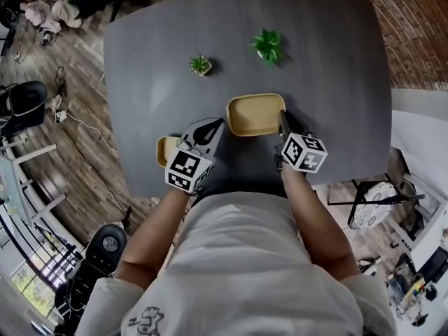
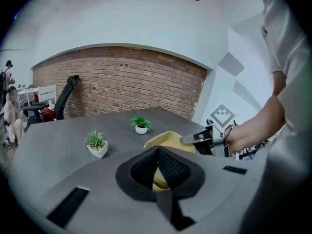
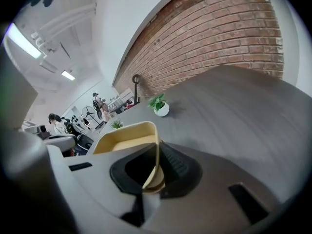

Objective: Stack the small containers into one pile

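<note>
Both grippers are on the yellow container [image 1: 253,114], mid-tabletop, near side. R gripper [image 1: 282,117] has its jaws pinched on the right-end wall, and its own view shows the rim running straight between them. L gripper [image 1: 218,124] is clamped too, w/ yellow wall between its jaws at the container's near-left corner. So the long axis runs left-right, one gripper at each end. Can't tell if it's clear of the tabletop [image 1: 329,61] yet.

The second yellow container [image 1: 165,149] sits left of the L gripper, half hidden by that gripper's marker cube and right up against the near edge. I reckon the pile gets made there, so the load needs to go left and toward the person. L side is nearer. There's little margin at that edge but plenty of open tabletop beyond. The two plants [image 1: 200,64] are well apart, no obstacle.
</note>
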Available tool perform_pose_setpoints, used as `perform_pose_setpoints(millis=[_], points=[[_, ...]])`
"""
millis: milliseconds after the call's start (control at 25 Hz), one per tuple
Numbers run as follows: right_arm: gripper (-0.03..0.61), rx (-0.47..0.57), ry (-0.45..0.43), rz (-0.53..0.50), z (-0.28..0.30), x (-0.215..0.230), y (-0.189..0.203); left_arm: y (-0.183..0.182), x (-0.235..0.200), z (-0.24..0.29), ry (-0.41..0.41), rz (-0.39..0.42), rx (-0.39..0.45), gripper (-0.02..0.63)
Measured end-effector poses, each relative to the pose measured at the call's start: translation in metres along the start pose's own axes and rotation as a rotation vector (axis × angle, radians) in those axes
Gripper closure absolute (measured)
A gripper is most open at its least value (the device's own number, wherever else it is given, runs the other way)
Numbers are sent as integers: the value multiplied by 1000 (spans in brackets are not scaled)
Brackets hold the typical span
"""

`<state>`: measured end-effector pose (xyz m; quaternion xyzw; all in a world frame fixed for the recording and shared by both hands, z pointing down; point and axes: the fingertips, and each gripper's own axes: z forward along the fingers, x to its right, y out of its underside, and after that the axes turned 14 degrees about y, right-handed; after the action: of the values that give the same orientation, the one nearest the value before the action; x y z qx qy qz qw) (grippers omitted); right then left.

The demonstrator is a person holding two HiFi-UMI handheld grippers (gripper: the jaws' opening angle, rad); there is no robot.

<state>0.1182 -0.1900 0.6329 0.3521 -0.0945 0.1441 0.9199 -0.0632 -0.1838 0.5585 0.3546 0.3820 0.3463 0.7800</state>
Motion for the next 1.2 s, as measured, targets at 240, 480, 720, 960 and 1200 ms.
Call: perform_pose_setpoints(millis=[240, 480, 720, 960, 1200], points=[[554, -27, 7, 15, 11, 0, 5, 2, -9, 8, 0, -17, -10, 603], [552, -53, 20, 15, 18, 4, 15, 10, -8, 11, 9, -40, -17, 603], [536, -56, 6, 3, 21, 1, 16, 11, -8, 12, 8, -43, -16, 603], [516, -46, -2, -30, 17, 2, 9, 7, -3, 9, 5, -32, -5, 603], [503, -16, -11, -61, 1, 1, 2, -4, 5, -1, -9, -13, 34, 603]])
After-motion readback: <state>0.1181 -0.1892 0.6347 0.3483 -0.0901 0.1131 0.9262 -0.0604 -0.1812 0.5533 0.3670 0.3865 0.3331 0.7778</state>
